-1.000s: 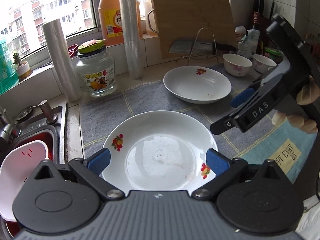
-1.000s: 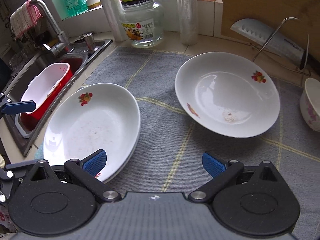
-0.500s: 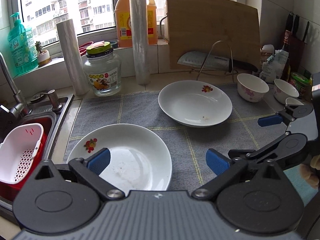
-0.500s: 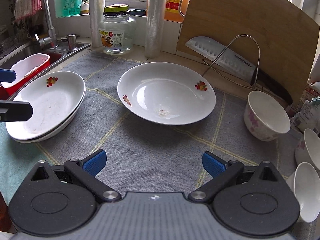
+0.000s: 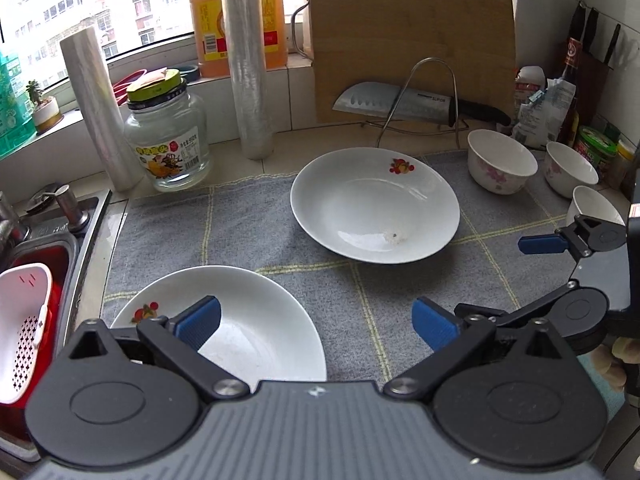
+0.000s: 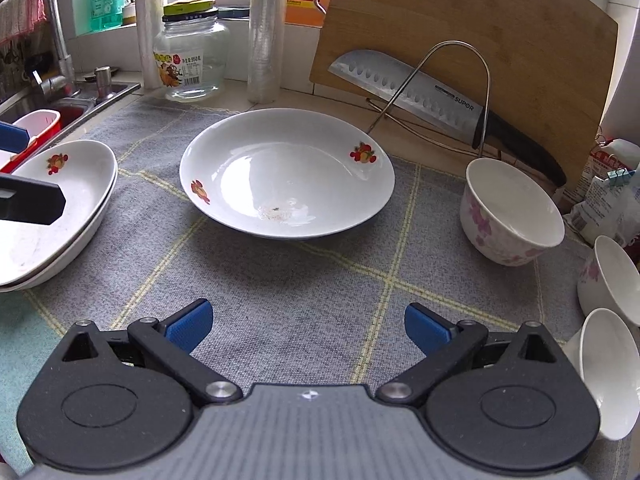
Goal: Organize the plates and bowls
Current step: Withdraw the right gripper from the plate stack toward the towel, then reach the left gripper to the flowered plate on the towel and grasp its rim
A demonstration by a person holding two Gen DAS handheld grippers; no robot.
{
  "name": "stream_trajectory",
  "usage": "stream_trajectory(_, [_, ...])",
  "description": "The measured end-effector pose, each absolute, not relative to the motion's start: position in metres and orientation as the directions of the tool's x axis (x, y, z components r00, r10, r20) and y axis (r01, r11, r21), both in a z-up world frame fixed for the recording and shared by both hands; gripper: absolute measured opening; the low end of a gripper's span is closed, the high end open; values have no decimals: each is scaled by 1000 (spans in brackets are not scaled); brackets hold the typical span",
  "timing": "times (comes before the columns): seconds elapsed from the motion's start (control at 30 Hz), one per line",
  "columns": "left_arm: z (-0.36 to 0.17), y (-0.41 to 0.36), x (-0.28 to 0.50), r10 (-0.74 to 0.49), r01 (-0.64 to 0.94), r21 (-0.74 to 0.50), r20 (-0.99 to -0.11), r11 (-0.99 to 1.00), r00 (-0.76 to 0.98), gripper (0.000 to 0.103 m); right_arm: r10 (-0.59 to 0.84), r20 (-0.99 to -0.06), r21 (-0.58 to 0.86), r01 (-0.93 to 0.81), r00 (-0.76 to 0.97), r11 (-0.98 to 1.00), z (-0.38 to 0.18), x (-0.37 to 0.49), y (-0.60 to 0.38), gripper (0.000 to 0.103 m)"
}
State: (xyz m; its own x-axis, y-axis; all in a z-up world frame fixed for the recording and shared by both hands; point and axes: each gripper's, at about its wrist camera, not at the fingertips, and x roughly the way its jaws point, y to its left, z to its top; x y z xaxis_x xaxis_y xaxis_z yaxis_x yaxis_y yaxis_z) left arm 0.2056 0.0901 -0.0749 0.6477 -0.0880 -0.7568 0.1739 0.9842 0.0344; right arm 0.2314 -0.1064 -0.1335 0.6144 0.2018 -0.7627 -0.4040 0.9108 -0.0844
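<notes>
A single white plate with fruit prints lies mid-mat. A stack of two such plates lies at the left, near the sink. Three white floral bowls stand at the right. My left gripper is open and empty, low over the mat beside the stack. My right gripper is open and empty, above the mat in front of the single plate. The right gripper also shows in the left wrist view.
A grey cloth mat covers the counter. Behind it stand a cutting board, a knife on a wire rack, a glass jar, two film rolls and an oil jug. The sink with a red-and-white basket is at the left.
Both grippers have pulled back and turned right. The left gripper left the stacked plates; the single plate and bowls now fill both views. Both stayed open.
</notes>
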Motion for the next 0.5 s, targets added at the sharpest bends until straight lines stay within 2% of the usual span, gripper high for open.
stream_trajectory(0.33, [-77, 92, 238, -169, 345, 69, -772, 936, 613, 101, 237, -760, -54, -423, 604, 905, -144, 248, -91, 103])
stream_trajectory(0.5, [-80, 93, 257, -194, 381, 56, -787, 923, 586, 101, 255, -754, -24, -413, 605, 911, -150, 260, -86, 103])
